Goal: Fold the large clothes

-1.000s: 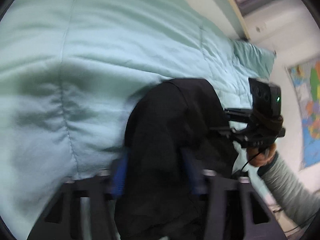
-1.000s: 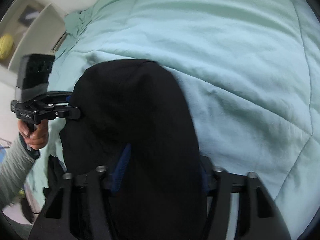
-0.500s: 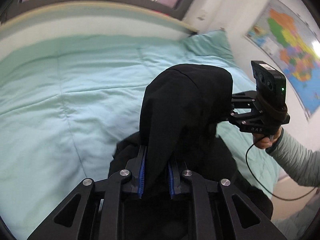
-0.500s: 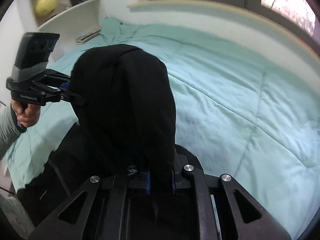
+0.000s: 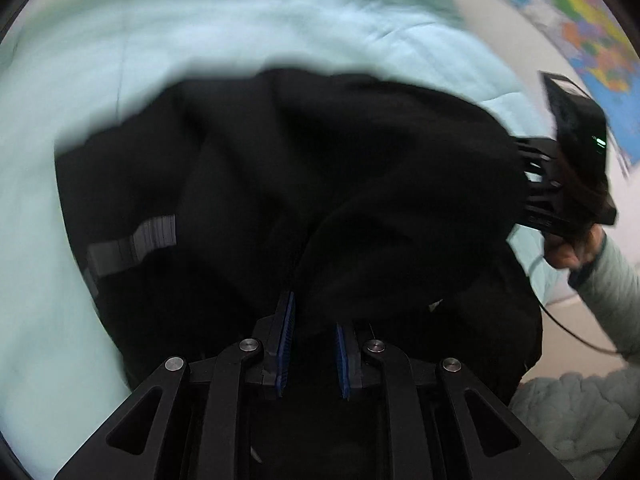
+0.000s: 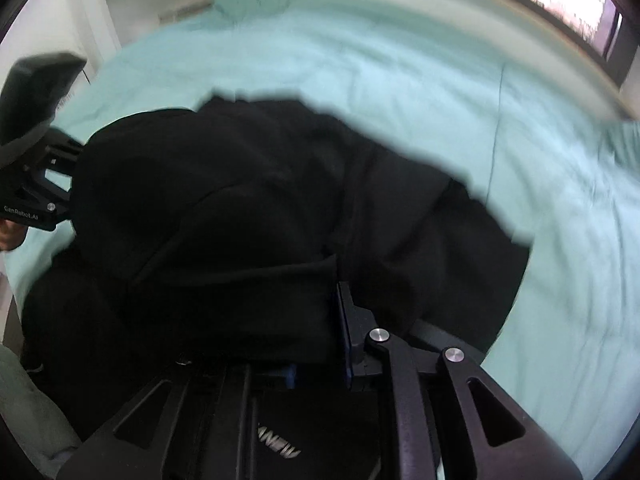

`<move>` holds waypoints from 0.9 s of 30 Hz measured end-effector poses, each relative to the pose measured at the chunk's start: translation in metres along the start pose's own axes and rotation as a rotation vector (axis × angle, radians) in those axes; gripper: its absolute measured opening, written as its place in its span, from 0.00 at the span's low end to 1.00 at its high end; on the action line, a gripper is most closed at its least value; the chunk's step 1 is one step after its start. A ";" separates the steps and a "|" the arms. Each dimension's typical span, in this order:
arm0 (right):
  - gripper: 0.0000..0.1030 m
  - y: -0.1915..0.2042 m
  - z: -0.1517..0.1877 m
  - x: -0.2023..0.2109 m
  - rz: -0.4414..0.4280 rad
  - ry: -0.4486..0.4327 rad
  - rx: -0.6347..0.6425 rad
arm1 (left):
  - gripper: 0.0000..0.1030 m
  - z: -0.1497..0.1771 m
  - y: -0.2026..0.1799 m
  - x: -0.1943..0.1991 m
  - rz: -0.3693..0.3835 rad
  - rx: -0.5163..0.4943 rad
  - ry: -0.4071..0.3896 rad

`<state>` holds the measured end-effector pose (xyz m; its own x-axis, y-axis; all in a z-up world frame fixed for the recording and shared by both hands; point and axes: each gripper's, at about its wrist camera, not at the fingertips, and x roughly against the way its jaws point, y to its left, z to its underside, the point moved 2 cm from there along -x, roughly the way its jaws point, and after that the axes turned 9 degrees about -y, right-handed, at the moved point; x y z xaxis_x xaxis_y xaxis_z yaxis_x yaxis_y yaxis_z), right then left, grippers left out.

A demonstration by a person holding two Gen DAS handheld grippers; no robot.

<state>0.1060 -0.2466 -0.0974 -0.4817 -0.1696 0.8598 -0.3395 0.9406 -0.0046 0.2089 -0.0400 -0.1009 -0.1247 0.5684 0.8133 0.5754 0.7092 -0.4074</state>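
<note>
Black fabric fills both views: a large black garment (image 5: pixel 320 184) lies spread over the pale green bed (image 5: pixel 120 40), with its near edge lifted between the two grippers. The left gripper (image 5: pixel 313 354) has its blue-padded jaws drawn narrow on a fold of the cloth that runs up out of them. The right gripper (image 6: pixel 320 336) also pinches the cloth, though the fabric drapes over one finger and hides that side of the grip. In the left view the right gripper (image 5: pixel 560 184) sits off to the right, at the garment's other corner, so the held edge stretches sideways between the two hands while the rest of the garment extends forward, away from both. Both hands look about equally near to it. A grey strap (image 5: pixel 132 244) shows on the left part. Motion blur softens much of the cloth's outline. The coming fold likely depends on carrying this held edge forward over the body of the garment.
</note>
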 end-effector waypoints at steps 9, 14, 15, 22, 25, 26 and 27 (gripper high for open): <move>0.28 -0.036 0.008 0.045 -0.004 -0.009 -0.195 | 0.18 0.028 0.022 0.055 -0.084 0.101 -0.031; 0.44 -0.044 -0.063 0.074 -0.032 -0.126 -0.254 | 0.18 -0.054 -0.005 0.111 -0.011 0.073 -0.268; 0.55 -0.040 -0.079 0.073 -0.040 -0.145 -0.257 | 0.19 -0.066 -0.008 0.113 -0.002 0.074 -0.296; 0.58 -0.007 -0.097 0.000 -0.080 -0.048 -0.351 | 0.20 -0.091 -0.011 0.024 0.244 0.232 -0.169; 0.58 0.020 -0.041 -0.035 -0.055 0.072 -0.328 | 0.23 -0.040 0.000 -0.028 0.198 0.239 -0.010; 0.58 0.024 -0.023 -0.047 -0.052 0.111 -0.327 | 0.23 -0.022 0.006 -0.045 0.158 0.250 0.032; 0.58 0.028 0.005 -0.071 -0.066 0.183 -0.363 | 0.23 -0.003 0.016 -0.062 0.159 0.308 0.061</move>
<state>0.1265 -0.2096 -0.1611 -0.3057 -0.2088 0.9289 -0.0420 0.9777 0.2059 0.2286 -0.0650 -0.1570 0.0008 0.6624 0.7491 0.3115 0.7117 -0.6296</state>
